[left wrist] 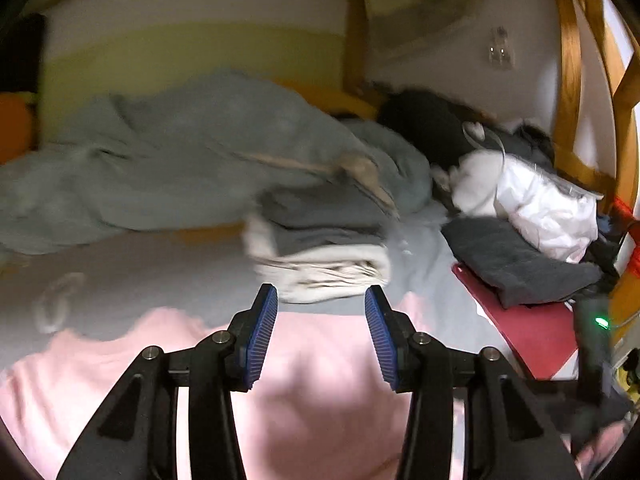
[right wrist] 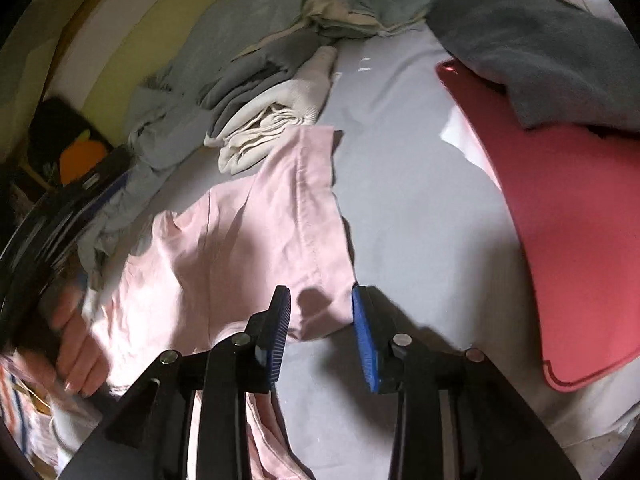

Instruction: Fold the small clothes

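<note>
Garment: pink shirt (right wrist: 240, 240) flat on bed (right wrist: 420, 220) | left tongs (left wrist: 321, 320) parted, empty above it | right tongs (right wrist: 322, 312) parted, gripping nothing, shirt corner between the pads.

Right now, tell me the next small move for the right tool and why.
Probably lower the right tool and close it on the pink garment's near corner. Its jaws stand apart with that corner lying between them, unpinched, and the garment lies spread on the grey sheet, only partly folded.

Counted on the bed

One pink garment (right wrist: 240, 240) under the jaws; one folded stack (left wrist: 320, 248) ahead; one red board (right wrist: 560, 220) and one dark towel (right wrist: 532, 52) right.
</note>
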The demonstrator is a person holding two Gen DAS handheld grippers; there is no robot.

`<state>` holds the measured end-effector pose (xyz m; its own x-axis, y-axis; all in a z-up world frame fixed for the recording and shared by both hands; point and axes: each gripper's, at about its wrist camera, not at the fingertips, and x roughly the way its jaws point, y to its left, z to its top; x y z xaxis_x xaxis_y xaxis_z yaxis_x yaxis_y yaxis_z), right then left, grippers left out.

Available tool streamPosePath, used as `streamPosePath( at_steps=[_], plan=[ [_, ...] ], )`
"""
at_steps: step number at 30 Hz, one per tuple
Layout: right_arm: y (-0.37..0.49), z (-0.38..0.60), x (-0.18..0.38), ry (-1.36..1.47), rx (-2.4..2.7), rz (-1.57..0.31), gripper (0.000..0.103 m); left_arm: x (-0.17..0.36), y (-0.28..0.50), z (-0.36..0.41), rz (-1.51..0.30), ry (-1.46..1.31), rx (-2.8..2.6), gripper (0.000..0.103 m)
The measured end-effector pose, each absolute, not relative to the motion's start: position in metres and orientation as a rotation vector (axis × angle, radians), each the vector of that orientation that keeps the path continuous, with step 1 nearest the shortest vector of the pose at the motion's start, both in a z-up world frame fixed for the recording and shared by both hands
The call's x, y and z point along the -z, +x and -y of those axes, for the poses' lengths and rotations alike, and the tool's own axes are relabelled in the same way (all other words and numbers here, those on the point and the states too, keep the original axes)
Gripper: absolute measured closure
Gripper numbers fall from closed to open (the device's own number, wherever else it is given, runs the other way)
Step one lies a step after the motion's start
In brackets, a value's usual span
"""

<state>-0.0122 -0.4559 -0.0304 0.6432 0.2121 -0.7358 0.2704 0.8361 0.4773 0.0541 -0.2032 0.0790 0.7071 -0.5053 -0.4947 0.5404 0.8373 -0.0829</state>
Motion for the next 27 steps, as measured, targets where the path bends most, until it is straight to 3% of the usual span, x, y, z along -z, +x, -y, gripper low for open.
streamPosePath(
  at_steps=[1,6,12,14,16,18,27],
  plan=[
    [-0.012,0.455,0.029,0.572,0.07,-0.884,0.099,-0.085,0.041,0.188,-0.5,0.061,0.568,0.058],
    [-0.033,0.464,0.008,0.489,0.277,-0.764,0.099,-0.12,-0.004,0.123,-0.394,0.022,0.464,0.058],
    [-0.07,0.452,-0.023,0.524,0.126,-0.683,0.098,-0.139,-0.054,0.055,-0.278,0.054,0.307,0.056],
    [-0.084,0.439,-0.036,0.503,0.082,-0.668,0.091,-0.133,-0.07,0.037,-0.251,0.065,0.253,0.056],
    [-0.103,0.424,-0.055,0.458,0.027,-0.65,0.07,-0.122,-0.086,0.019,-0.248,0.052,0.219,0.054],
    [-0.122,0.409,-0.07,0.409,0.013,-0.607,0.056,-0.106,-0.098,0.004,-0.257,0.022,0.184,0.054],
    [-0.164,0.354,-0.046,0.341,0.103,-0.543,0.046,-0.046,-0.129,-0.053,-0.373,-0.127,0.099,0.054]
  ],
)
